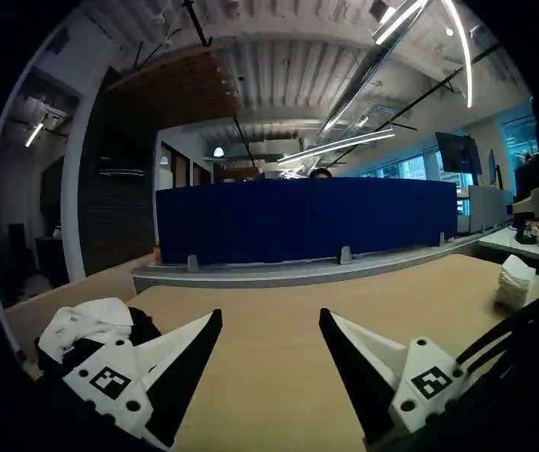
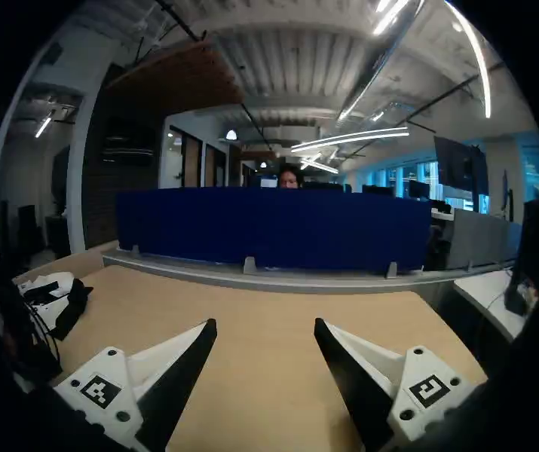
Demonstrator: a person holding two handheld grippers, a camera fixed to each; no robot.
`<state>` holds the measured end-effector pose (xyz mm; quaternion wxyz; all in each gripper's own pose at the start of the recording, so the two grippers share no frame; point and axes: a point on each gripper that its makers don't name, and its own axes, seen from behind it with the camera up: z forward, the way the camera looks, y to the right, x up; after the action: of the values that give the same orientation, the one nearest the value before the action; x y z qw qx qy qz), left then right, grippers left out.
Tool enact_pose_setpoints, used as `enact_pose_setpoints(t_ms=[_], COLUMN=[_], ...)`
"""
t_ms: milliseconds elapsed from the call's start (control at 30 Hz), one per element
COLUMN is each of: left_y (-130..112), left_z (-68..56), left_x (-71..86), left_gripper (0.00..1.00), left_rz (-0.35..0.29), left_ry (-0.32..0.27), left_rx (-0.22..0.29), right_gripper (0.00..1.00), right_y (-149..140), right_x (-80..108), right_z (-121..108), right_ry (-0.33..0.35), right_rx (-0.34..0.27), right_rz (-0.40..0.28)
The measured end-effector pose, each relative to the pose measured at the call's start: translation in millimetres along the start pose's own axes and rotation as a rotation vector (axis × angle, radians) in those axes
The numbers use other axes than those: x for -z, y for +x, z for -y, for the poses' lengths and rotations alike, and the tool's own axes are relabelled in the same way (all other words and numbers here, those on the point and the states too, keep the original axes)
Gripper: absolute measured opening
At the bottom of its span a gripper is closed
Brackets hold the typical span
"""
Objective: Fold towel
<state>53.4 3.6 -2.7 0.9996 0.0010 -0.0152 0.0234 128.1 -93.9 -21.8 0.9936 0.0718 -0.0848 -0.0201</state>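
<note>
A towel stack point(image 1: 516, 280) is set at the worktop's point(image 1: 284, 324) right edge, a bundle of gear point(image 1: 88, 320) at its left edge; a partition point(image 1: 307, 218) is stood behind the far edge.

White folded towels point(image 1: 516, 280) stacked at table point(image 1: 284, 331) edge

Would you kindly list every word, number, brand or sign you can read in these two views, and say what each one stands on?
No readable text.
The square markers on the left gripper and right gripper carry black-and-white patterns, not letters.
The dark monitor is too small to read.
</note>
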Motion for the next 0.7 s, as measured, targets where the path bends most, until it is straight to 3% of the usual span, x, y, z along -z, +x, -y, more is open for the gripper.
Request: enact_pose_setpoints(t_ms=[267, 700], left_y=[-25, -51], left_z=[6.0, 10.6], left_x=[-5.4, -6.7], left_gripper=[0.95, 0.95], left_rz=[-0.009, -0.016], left_ry=[0.014, 0.027], left_rx=[0.022, 0.059], right_gripper=[1.0, 1.0], right_y=[-21, -30], right_x=[-6.7, -16.0], right_z=[5, 17], right_ry=[0.001, 0.016], right_rx=[0.012, 0.026], right_rz=[0.013, 0.013])
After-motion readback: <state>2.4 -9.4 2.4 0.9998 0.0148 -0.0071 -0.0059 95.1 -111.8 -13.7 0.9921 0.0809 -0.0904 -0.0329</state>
